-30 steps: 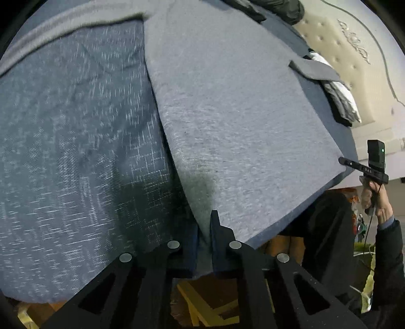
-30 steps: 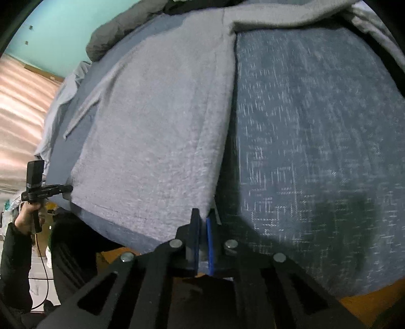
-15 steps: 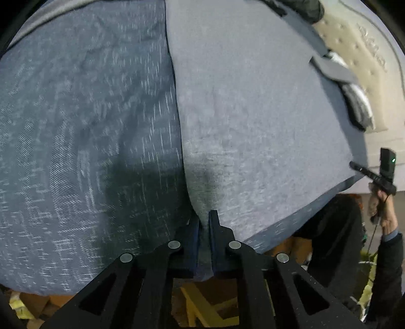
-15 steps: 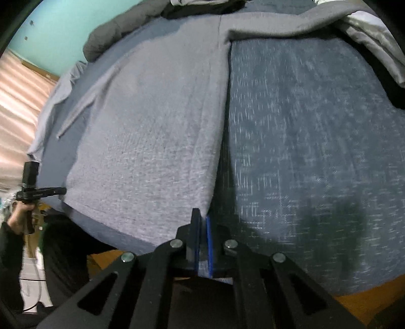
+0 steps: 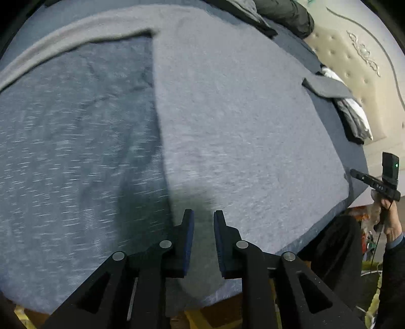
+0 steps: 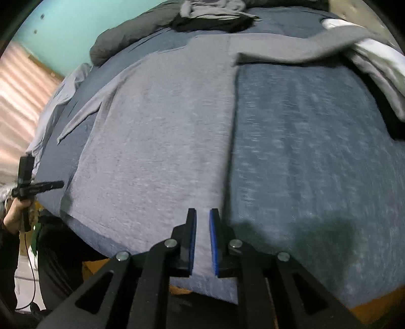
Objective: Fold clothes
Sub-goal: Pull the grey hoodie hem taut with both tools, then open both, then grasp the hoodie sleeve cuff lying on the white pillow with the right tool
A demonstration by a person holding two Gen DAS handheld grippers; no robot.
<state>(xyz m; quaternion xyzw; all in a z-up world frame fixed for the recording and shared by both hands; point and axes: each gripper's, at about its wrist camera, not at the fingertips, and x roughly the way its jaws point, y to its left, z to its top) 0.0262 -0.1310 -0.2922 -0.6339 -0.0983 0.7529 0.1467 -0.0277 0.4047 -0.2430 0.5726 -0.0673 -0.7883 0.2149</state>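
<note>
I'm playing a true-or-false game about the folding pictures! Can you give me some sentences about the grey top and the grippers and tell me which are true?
1. Both grippers are clamped shut on the top. False: the left gripper and the right gripper are open.
2. The grey top lies spread on a blue bedspread. True.
3. One sleeve stretches out sideways. True.
4. The wall behind the bed is red. False: the wall is turquoise.

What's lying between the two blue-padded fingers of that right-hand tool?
In the right wrist view, the right gripper straddles the bottom hem of the grey garment; nothing else lies there.
</note>
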